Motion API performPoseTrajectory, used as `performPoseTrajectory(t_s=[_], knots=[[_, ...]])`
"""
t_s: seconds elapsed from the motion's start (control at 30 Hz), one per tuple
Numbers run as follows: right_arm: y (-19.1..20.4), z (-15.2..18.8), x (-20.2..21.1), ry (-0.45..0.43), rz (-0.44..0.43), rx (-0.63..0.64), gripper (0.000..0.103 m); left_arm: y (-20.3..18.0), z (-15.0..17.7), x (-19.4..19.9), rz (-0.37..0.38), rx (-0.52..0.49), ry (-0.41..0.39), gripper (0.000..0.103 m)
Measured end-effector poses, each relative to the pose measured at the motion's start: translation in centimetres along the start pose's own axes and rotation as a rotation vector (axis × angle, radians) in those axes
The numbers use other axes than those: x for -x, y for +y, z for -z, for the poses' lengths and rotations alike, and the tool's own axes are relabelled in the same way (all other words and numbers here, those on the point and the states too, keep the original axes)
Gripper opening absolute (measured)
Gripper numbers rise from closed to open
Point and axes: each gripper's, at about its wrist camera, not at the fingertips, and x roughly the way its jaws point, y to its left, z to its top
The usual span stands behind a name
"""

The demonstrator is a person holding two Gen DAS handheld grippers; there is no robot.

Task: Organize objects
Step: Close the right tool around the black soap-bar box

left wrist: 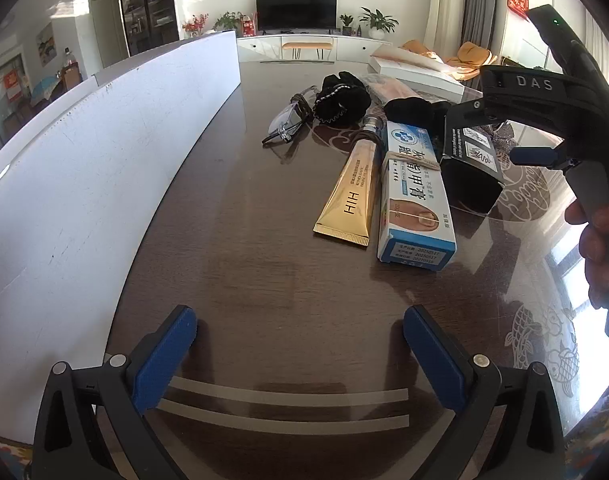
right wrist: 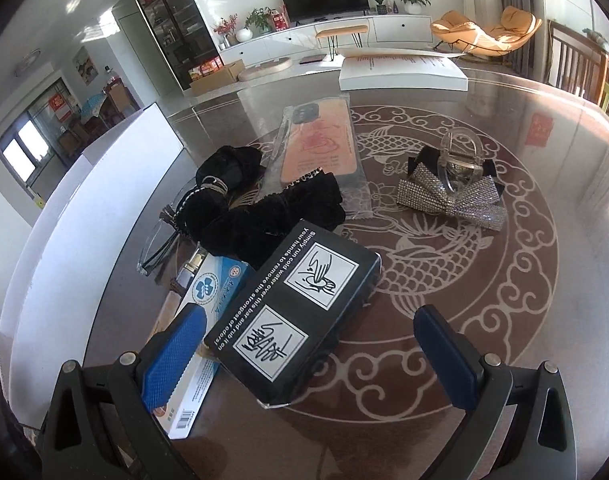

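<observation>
A black box (right wrist: 296, 312) (left wrist: 470, 172) lies on the glass-topped table (left wrist: 264, 300), tilted against a blue and white ointment box (left wrist: 414, 200) (right wrist: 214, 292). A gold tube (left wrist: 350, 196) lies left of that box. Behind are glasses (left wrist: 288, 122) (right wrist: 160, 248), black scrunchies (left wrist: 340, 98) (right wrist: 264, 216), a bagged phone case (right wrist: 320, 148) and a rhinestone bow clip (right wrist: 452, 192). My right gripper (right wrist: 308, 360) (left wrist: 536, 152) is open, its fingers wide either side of the black box's near end. My left gripper (left wrist: 300, 352) is open and empty over bare table.
A tall white board (left wrist: 104, 152) (right wrist: 84, 220) stands along the left side of the table. A flat white box (right wrist: 404, 70) (left wrist: 416, 70) lies at the far edge. The table's right edge is near the bow clip.
</observation>
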Motion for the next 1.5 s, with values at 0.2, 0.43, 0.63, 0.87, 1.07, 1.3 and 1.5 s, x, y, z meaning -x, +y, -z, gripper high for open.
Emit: performPoseTrajectory(t_s=[0.2,0.43,0.63,0.87,1.07,1.3,1.5], knots=[[3.1,-1.2,-3.3,0.091,0.093,0.049,0.103,0.0,0.0,0.0,0.001,0.0,0.002,0.103],[1.7,-0.3,-3.1,0.088,0.117,0.039,0.103,0.1,-0.2,-0.1,0.002,-0.001,0.011,0.103],[1.0,0.3,-2.4,0.083,0.107,0.053,0.103,0.3,-0.4,-0.2,0.004,-0.003,0.014,0.103],[1.1,1.0,-3.2,0.107,0.117,0.089,0.103,0.1,-0.5,-0.3,0.002,-0.001,0.012,0.103],[1.0,1.2,-2.8,0.051,0.135,0.123,0.076,0.2,-0.4,-0.4,0.002,-0.001,0.01,0.103],[-1.9,2.6,-0.7,0.019,0.163,0.127,0.06,0.2,-0.4,-0.4,0.002,-0.001,0.011,0.103],[-6.1,5.1,1.9,-0.01,0.225,0.101,0.06,0.2,-0.4,-0.5,0.001,0.0,0.01,0.103]])
